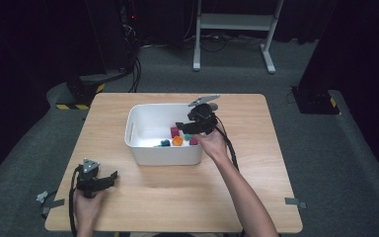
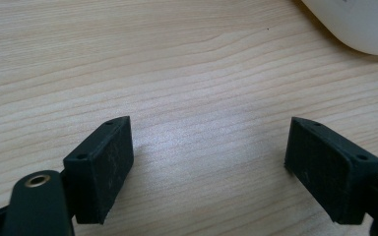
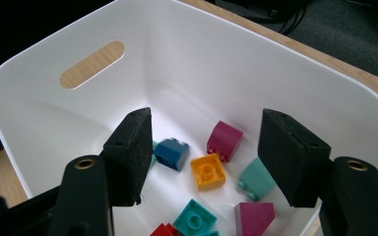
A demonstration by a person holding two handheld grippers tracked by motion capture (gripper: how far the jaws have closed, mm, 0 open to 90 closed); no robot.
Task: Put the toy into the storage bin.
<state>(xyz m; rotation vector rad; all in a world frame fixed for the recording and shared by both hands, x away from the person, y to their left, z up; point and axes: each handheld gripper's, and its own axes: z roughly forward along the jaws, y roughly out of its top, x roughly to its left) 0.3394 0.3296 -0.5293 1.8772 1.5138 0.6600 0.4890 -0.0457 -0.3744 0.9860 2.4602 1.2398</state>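
A white bin [image 1: 143, 148] stands on the wooden table, with several small toy bricks on its floor. In the right gripper view I see an orange brick [image 3: 208, 171], a blue brick [image 3: 173, 153], a magenta brick [image 3: 224, 139], a pale teal brick [image 3: 256, 180] and a teal brick [image 3: 194, 219] inside the bin [image 3: 275, 73]. My right gripper [image 1: 190, 127] hangs over the bin's right side, open [image 3: 204, 157], nothing between its jaws. My left gripper [image 1: 109, 178] rests low at the table's front left, open [image 2: 206, 162], over bare wood.
The bin's corner [image 2: 359, 24] lies ahead of the left gripper. A handle slot [image 3: 92, 64] is cut in the bin's far wall. Tape marks [image 1: 295, 202] sit at the table's front corners. A white stand [image 1: 234, 22] and cables are on the floor beyond.
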